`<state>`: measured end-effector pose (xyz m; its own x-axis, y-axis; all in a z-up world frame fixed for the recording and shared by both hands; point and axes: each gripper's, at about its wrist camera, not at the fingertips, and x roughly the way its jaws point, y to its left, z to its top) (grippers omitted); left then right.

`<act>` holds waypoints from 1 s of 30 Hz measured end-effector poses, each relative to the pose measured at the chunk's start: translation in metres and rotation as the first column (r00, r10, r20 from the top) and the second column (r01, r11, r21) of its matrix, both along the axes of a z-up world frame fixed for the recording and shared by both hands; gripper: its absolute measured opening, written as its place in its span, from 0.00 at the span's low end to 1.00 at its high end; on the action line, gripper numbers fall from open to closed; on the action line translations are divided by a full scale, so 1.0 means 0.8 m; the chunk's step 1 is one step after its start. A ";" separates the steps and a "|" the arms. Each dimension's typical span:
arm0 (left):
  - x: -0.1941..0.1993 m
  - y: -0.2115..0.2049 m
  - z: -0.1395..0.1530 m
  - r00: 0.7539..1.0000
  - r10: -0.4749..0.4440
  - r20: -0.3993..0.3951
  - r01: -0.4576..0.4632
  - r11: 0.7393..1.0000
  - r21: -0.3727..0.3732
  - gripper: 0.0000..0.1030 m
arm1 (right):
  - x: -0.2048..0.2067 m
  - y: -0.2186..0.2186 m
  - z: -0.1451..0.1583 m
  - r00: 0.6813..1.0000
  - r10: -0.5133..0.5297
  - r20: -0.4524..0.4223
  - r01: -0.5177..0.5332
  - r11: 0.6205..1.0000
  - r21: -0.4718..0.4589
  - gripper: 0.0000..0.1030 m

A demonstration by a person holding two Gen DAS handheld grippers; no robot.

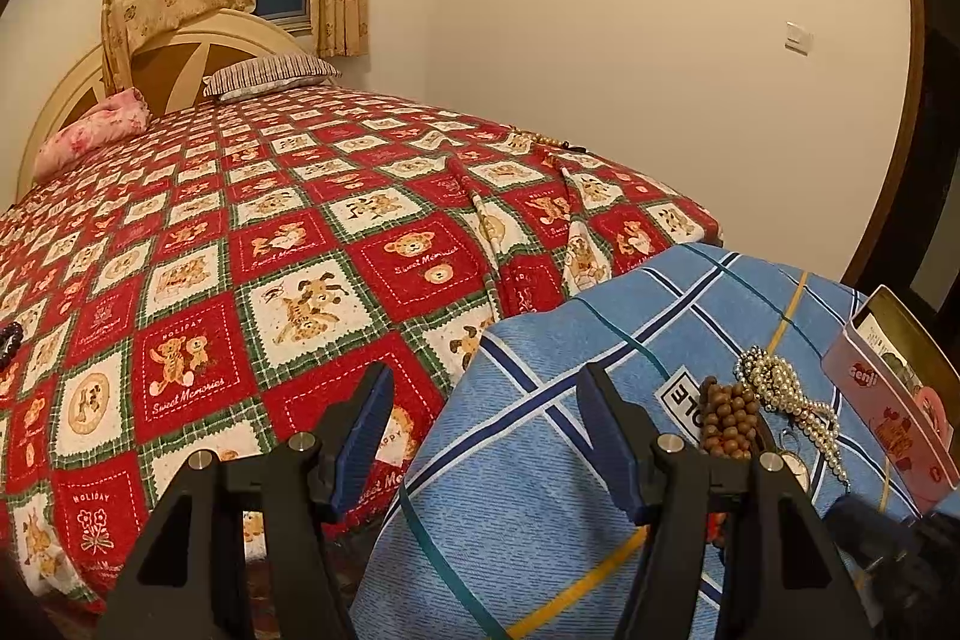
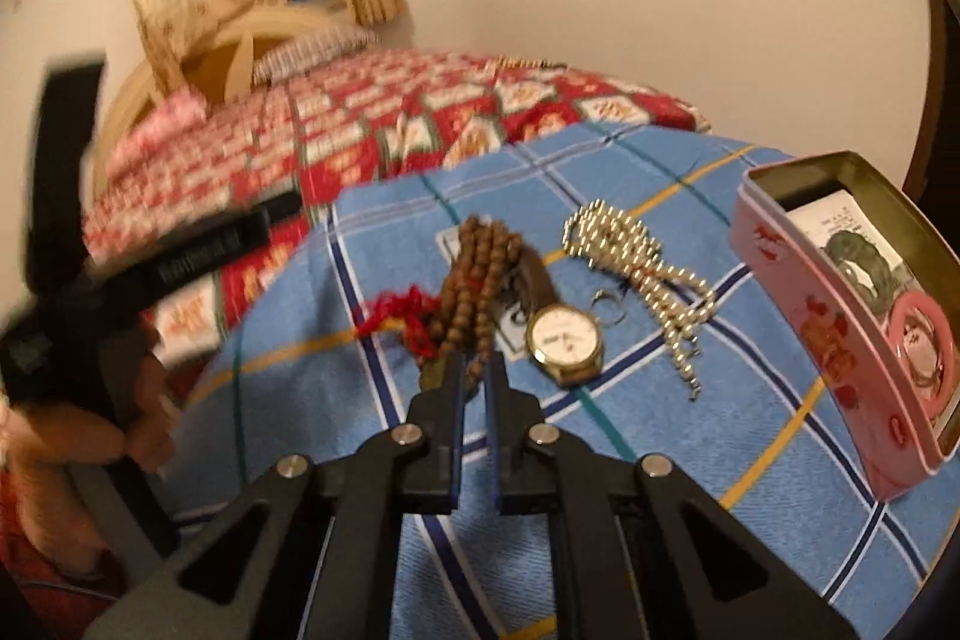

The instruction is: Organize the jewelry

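Jewelry lies clustered on a blue plaid cloth (image 2: 600, 490) that drapes a raised, rounded surface beside the bed. Nearest the right gripper (image 2: 477, 370) sits the string of brown wooden beads (image 2: 480, 268), bunched lengthwise, with a red tassel (image 2: 402, 316) trailing off its left side. The right gripper's jaws are pinched narrow on the near end of the beads, a strand showing between the blue pads. Just right of the beads rests a gold-cased wristwatch (image 2: 564, 340), face up, and touching or almost touching its upper right edge lies a small ring (image 2: 609, 310). Beyond that, a pearl necklace (image 2: 630, 256) lies in a loose heap, its tails pointing toward the near edge of the cloth.

At the far right edge stands an open pink tin (image 2: 840, 340), long side toward the jewelry, holding a pink ring-shaped item and a printed card; a strip of bare cloth separates it from the pearls. Bare cloth also lies on the near side, between the watch and the gripper's body.

The left gripper (image 1: 486, 418) hovers with its jaws spread wide and nothing between them, above the cloth's left edge where it meets the red teddy-bear bedspread (image 1: 240, 250). The bedspread stretches broad and mostly bare to the striped pillow (image 1: 270, 76). In the right wrist view a hand (image 2: 138, 388) grips the left tool at the cloth's left border.
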<state>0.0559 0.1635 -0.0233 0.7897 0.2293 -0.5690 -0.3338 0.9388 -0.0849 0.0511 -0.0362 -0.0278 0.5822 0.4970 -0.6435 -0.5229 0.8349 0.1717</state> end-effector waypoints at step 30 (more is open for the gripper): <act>0.004 -0.004 -0.002 1.000 -0.006 -0.005 0.006 1.000 0.014 0.61 | 0.008 0.015 -0.025 0.995 -0.066 -0.068 0.058 0.992 -0.112 0.25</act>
